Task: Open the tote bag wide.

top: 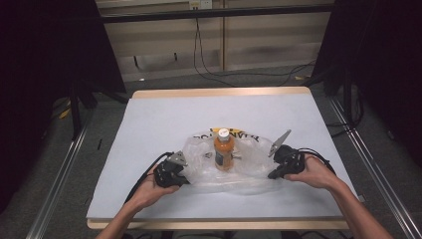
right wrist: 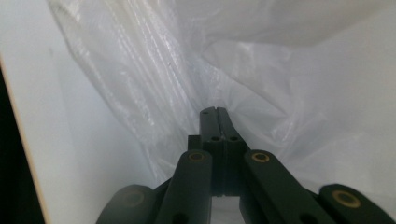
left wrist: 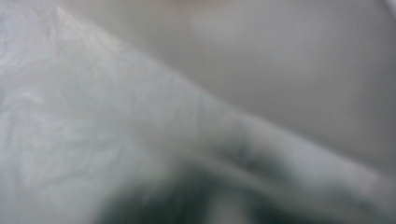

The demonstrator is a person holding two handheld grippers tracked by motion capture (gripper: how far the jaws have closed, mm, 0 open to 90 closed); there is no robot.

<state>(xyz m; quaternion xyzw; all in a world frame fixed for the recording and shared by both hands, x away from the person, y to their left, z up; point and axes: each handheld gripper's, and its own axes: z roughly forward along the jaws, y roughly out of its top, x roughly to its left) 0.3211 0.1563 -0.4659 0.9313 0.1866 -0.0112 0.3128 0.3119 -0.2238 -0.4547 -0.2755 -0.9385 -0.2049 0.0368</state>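
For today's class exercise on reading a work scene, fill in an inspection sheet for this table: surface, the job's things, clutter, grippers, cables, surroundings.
Surface: table with a white cover and a wooden edge at the far and near sides.
Job's things: clear plastic bag lying crumpled mid-table; orange bottle with a white cap, standing upright at the bag.
Clutter: nothing seen.
Grippers: left gripper at the bag's left edge, its view blurred by film; right gripper at the bag's right edge, fingers shut with bag film around them.
Cables: black cables trail from each gripper; another cable runs down the far wall and across the floor.
Surroundings: dark curtains on both sides, metal floor rails, panelled back wall.
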